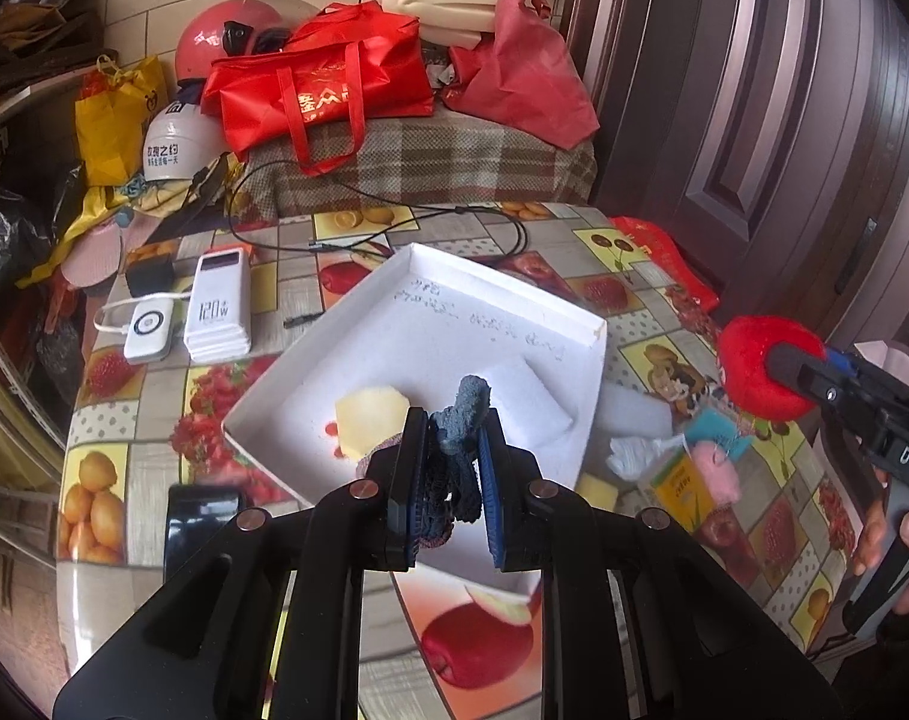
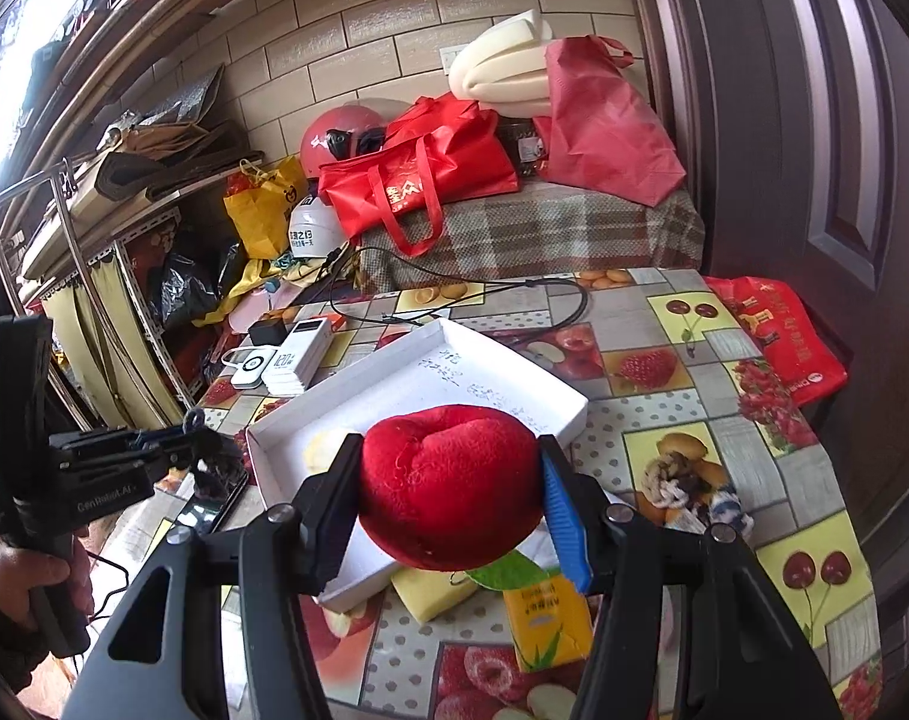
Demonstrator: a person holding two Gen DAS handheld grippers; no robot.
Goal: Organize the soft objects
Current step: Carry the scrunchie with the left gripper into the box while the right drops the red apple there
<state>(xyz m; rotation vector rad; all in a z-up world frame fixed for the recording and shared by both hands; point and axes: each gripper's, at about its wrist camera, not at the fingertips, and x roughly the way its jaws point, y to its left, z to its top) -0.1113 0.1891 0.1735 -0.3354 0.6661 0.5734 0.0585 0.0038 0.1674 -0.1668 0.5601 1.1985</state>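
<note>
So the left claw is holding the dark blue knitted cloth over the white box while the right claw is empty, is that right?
Not quite: the right claw is shut on a red plush toy, as the right wrist view shows. The left claw does hold the dark blue knitted cloth over the white box.

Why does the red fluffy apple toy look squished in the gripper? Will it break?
Probably not. The red plush apple dents between the right gripper fingers, so it seems soft and springy. Its fuzzy surface likely resists slipping, and it looks light.

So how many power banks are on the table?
2, side by side left of the white box: a tall white power bank and a smaller white one to its left.
</note>
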